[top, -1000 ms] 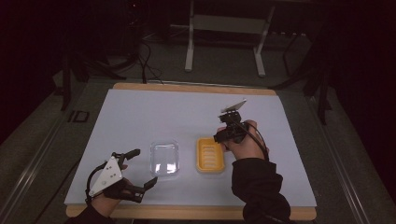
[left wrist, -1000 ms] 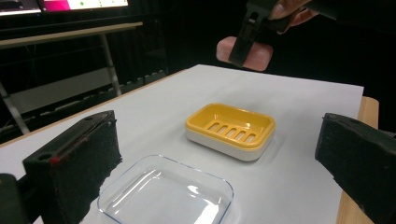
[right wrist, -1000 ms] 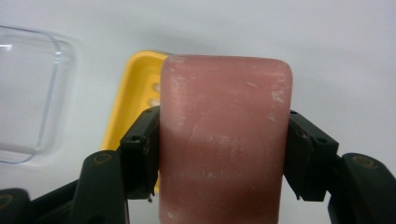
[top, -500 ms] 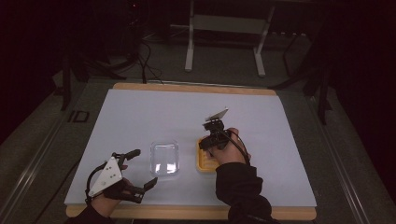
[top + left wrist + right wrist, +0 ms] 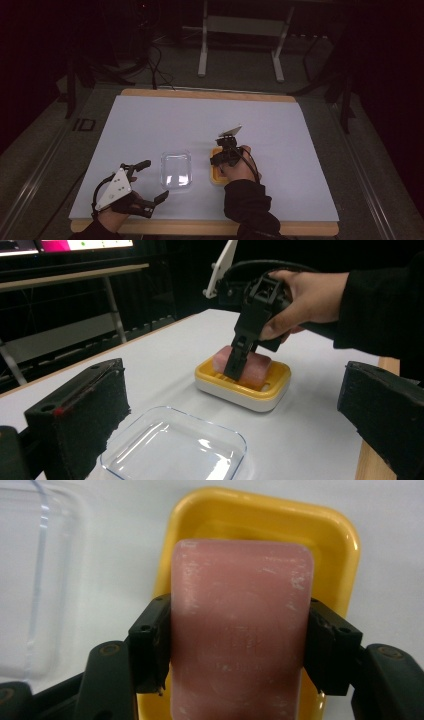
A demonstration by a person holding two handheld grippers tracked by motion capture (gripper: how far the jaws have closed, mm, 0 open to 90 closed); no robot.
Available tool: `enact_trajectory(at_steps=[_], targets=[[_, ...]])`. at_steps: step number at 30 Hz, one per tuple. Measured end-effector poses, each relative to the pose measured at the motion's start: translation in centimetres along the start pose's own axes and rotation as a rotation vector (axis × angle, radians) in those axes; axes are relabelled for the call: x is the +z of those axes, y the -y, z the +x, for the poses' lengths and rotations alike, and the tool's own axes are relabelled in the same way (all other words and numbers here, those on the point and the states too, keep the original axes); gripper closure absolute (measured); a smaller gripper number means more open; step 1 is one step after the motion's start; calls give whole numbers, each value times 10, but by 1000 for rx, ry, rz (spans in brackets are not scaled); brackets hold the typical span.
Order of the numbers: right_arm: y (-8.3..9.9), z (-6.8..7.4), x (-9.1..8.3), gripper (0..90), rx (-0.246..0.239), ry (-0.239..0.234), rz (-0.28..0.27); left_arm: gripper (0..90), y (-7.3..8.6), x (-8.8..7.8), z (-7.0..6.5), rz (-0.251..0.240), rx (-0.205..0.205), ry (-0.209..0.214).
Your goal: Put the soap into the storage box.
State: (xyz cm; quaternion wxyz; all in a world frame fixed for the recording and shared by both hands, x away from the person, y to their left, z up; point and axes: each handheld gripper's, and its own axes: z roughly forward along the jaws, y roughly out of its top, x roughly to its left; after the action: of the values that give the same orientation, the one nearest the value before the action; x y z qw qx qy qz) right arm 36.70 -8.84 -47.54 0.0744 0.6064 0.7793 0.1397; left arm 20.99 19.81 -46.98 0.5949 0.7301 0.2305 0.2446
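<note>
Places are given relative to the clear tray [image 5: 176,169], which lies on the white table [image 5: 150,125]. Left of the tray and nearer the person, the left gripper [image 5: 148,181] rests on the table with its jaws wide apart and nothing between them; in the left gripper view its two black pads [image 5: 80,412] frame the tray's near rim. Just right of the tray, apart from it, stands the yellow dish [image 5: 243,382]. The pink soap [image 5: 240,630] lies in that dish. The right gripper [image 5: 235,647], held in a hand [image 5: 305,297], points down over the dish; its jaws are closed on the soap, one pad pressing each long side. The dish's yellow rim shows around the soap's far end.
</note>
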Motion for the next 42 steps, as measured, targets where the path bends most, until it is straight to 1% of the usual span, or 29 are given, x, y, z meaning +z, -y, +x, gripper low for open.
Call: enact_trajectory(at_steps=[2,4,5,7,10,14,18,19,21,22,24,26,27,28,30,31,32,34,36,38,40,42], targets=[[1,-1,4,372,8,-5,5,2,0,0,0,0,-1,0],[2,-1,7,372,4,-2,9,2,0,0,0,1,-1,1],[2,0,8,371,11,-4,11,2,0,0,0,3,2,1],[3,-1,9,371,13,-5,5,2,0,1,0,8,7,3],[3,-1,11,370,9,-6,23,2,0,1,0,1,3,6],[5,-2,13,370,0,-8,27,2,0,0,0,1,3,6],[5,-3,12,362,10,-21,19,2,0,1,0,3,3,9],[5,-4,10,362,18,-25,8,2,0,1,0,2,3,9],[4,-4,7,354,18,-25,2,2,0,1,0,2,3,9],[3,-3,5,350,13,-27,-2,2,0,1,0,3,2,10],[1,-4,-3,350,9,-26,-28,2,0,1,0,3,3,11],[0,-3,-5,350,7,-24,-31,2,0,1,0,3,3,13],[-1,-3,-8,350,2,-28,-35,2,0,2,0,9,6,19],[-3,-3,-14,338,-20,-20,-56,2,1,2,-1,10,8,18],[-6,-2,-19,331,-43,-20,-58,2,1,2,-1,9,9,20],[-6,-3,-21,315,-55,-24,-64,2,1,2,-1,9,9,19],[-8,-4,-24,314,-62,-25,-76,2,1,2,0,10,9,18],[-10,-7,-31,307,-83,-27,-82,2,1,2,0,12,6,14],[-11,-10,-35,305,-77,-37,-99,2,1,3,1,15,6,14],[-11,-12,-38,282,-81,-45,-108,2,1,3,1,18,5,14],[-11,-16,-39,220,-85,-49,-121,2,1,3,0,23,12,14],[-12,-21,-41,186,-82,-58,-134,2,1,3,0,21,13,15]])
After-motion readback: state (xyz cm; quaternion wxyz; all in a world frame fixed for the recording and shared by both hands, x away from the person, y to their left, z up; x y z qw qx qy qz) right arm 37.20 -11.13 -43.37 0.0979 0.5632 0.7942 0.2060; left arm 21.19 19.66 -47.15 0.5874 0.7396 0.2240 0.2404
